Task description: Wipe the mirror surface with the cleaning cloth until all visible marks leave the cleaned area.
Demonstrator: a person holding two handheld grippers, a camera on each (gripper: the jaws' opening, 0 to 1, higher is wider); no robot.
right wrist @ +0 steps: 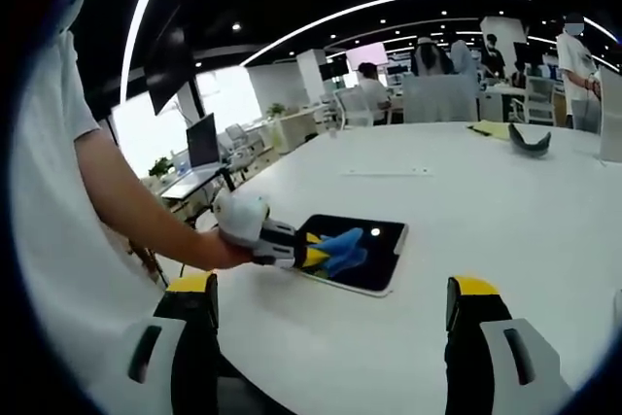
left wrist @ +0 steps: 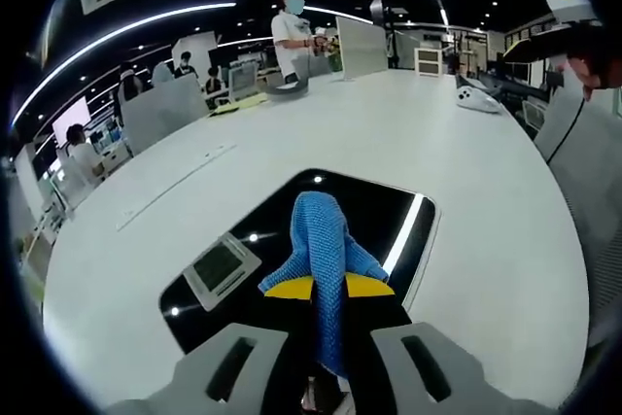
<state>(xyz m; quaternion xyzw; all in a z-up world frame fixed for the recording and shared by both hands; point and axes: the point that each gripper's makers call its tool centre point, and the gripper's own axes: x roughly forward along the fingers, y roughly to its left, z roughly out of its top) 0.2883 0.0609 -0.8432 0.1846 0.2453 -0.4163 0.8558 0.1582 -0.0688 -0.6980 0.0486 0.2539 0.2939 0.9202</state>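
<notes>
A dark rectangular mirror [left wrist: 389, 206] lies flat on the white table [left wrist: 389, 123], reflecting ceiling lights. My left gripper [left wrist: 328, 289] is shut on a blue cleaning cloth [left wrist: 321, 240], whose free end rests on the mirror's glass. In the right gripper view the same mirror [right wrist: 374, 250] lies mid-table with the blue cloth [right wrist: 342, 248] on its near-left part, held by the left gripper [right wrist: 309, 255] in a person's hand. My right gripper [right wrist: 330, 323] hangs open above the table's near side, well apart from the mirror, with nothing between its yellow-tipped fingers [right wrist: 470, 291].
The person's arm and white sleeve [right wrist: 87, 201] fill the left of the right gripper view. A dark curved object [right wrist: 528, 141] and a yellow sheet lie at the table's far side. A white device [left wrist: 478, 99] sits far right. People and desks stand beyond the table.
</notes>
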